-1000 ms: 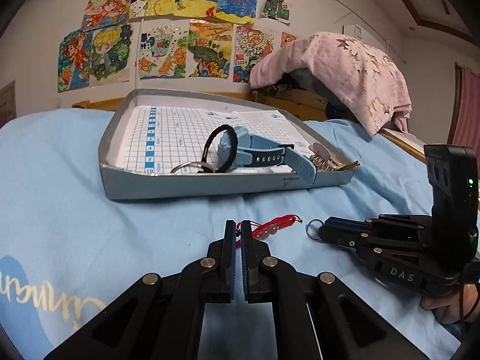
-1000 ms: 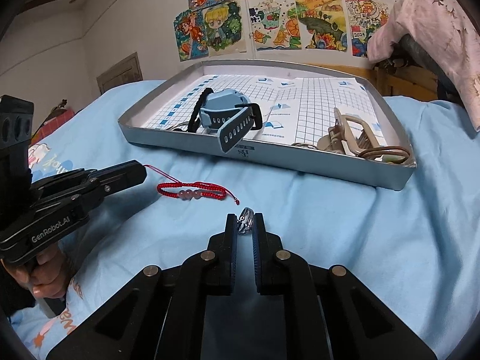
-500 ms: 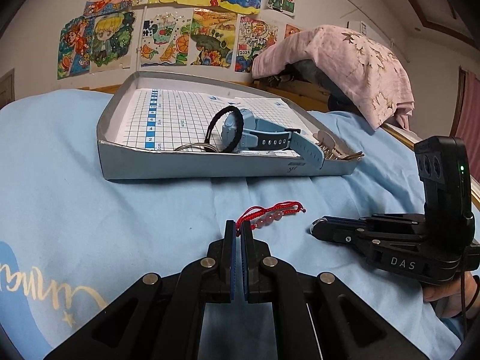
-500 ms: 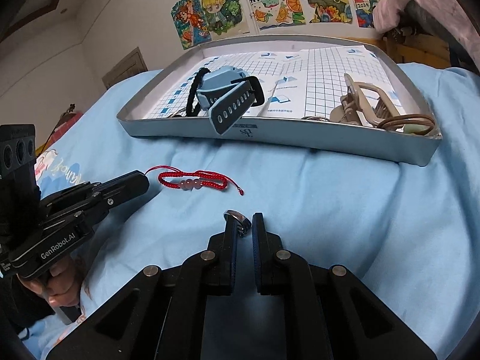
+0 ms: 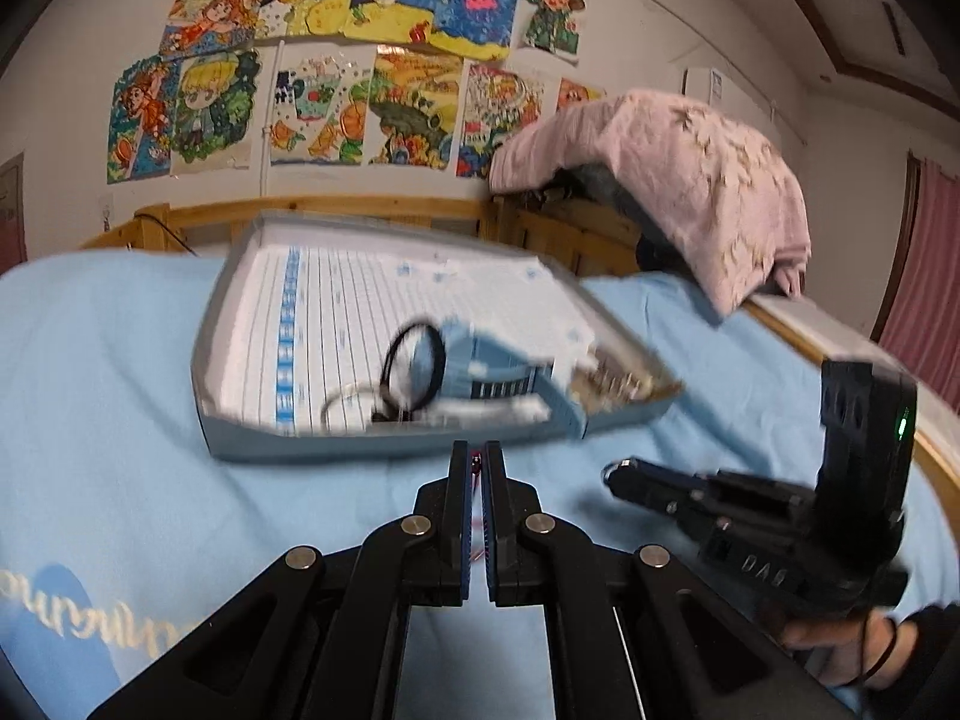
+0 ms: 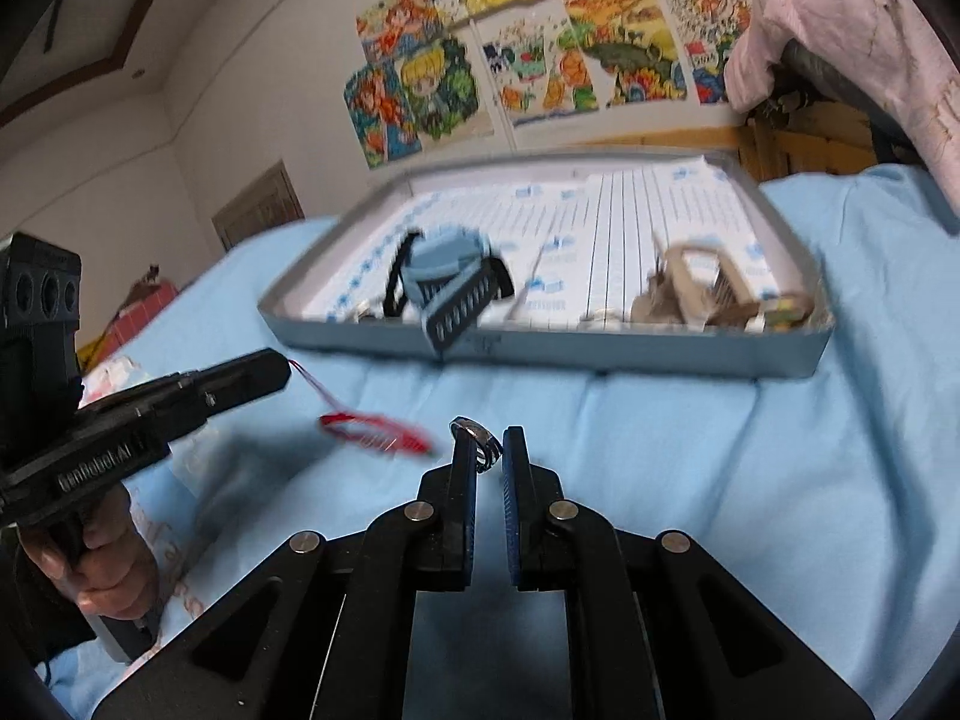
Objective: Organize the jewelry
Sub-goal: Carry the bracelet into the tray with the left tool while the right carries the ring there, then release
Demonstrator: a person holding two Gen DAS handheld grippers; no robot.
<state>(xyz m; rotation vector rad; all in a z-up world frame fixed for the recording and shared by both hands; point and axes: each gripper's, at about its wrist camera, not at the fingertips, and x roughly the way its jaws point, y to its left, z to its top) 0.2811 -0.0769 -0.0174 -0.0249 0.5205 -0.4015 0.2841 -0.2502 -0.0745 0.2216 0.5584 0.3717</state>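
My left gripper (image 5: 476,463) is shut on the cord of a red string bracelet (image 6: 375,429), which hangs from its tip (image 6: 282,367) above the blue bedsheet. My right gripper (image 6: 487,450) is shut on a silver ring (image 6: 477,437) and holds it above the sheet; it also shows in the left wrist view (image 5: 624,474). A grey tray (image 5: 336,447) lined with grid paper stands ahead of both grippers. It holds a blue watch (image 6: 447,276), a black hair tie (image 5: 414,366), a hoop (image 5: 348,411) and a beige hair clip (image 6: 696,288).
The blue bedsheet (image 6: 720,480) covers the whole work area. A wooden bed frame (image 5: 372,210) and a wall with drawings lie behind the tray. A pink cloth (image 5: 678,180) is draped over something at the right.
Both grippers have risen from the sheet and moved toward the tray. The red bracelet has left the sheet and now dangles from the left gripper. The ring stays in the right gripper.
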